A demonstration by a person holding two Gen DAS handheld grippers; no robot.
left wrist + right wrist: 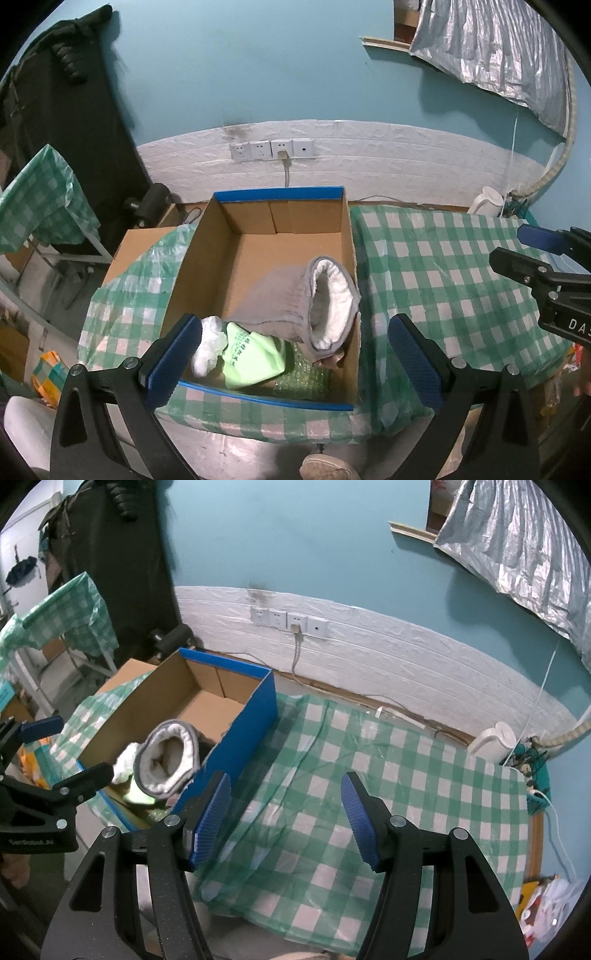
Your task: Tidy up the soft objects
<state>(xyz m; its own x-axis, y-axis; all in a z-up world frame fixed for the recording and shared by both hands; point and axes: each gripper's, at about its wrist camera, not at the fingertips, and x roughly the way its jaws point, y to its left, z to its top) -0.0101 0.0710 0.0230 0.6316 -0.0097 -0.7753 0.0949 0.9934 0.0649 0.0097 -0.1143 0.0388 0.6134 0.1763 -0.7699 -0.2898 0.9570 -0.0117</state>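
A blue-edged cardboard box (258, 221) (255, 716) stands on the green checked tablecloth (443, 266) (369, 775). Inside it lie a grey fleece-lined soft piece (314, 295) (166, 760), a pale green pouch (255, 358), a crumpled white bag (210, 343) and bubble wrap (306, 380). My left gripper (295, 350) hangs open above the box's near end, nothing between its fingers. My right gripper (286, 819) stands open over the bare cloth to the right of the box, holding nothing. The right gripper (546, 258) shows at the right edge of the left wrist view, the left gripper (44, 760) at the left edge of the right wrist view.
A white kettle (487, 201) (495, 742) stands at the table's far right by cables. Wall sockets (273, 149) sit behind the box. A second cardboard box (136, 251) lies left of it. A shoe (328, 467) shows below the table's front edge.
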